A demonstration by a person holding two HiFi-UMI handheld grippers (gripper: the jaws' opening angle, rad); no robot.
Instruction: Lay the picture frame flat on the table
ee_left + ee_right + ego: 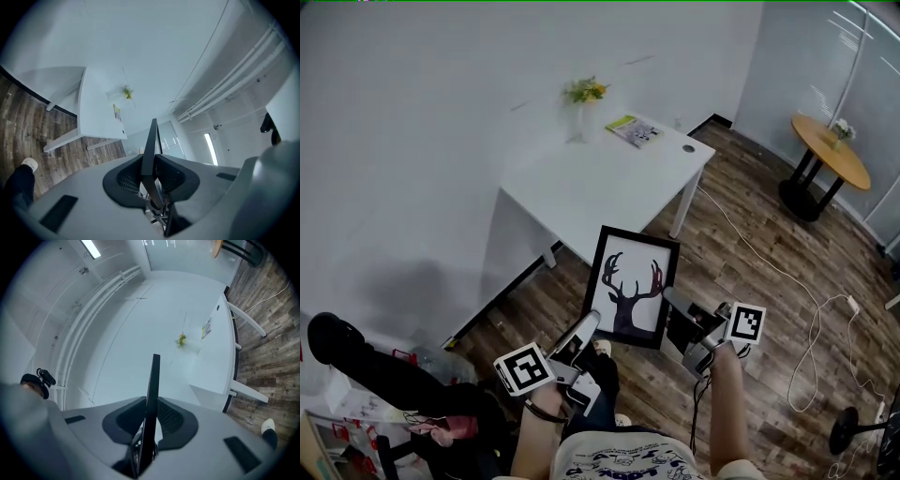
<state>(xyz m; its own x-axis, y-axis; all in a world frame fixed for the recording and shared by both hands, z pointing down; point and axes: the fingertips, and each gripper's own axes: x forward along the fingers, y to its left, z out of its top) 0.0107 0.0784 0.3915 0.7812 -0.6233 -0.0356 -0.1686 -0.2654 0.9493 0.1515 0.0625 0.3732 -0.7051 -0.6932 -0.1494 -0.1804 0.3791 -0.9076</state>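
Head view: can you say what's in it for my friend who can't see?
A person holds up a black picture frame with a deer silhouette above the wood floor, left gripper and right gripper clamped on its side edges. Ahead stands a white table with a flower vase and a booklet.

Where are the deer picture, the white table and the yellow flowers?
deer picture (631, 286), head view, on the deer print in its middle.
white table (609, 183), head view, on the bare middle of its top.
yellow flowers (586, 90), head view, on the blossoms.
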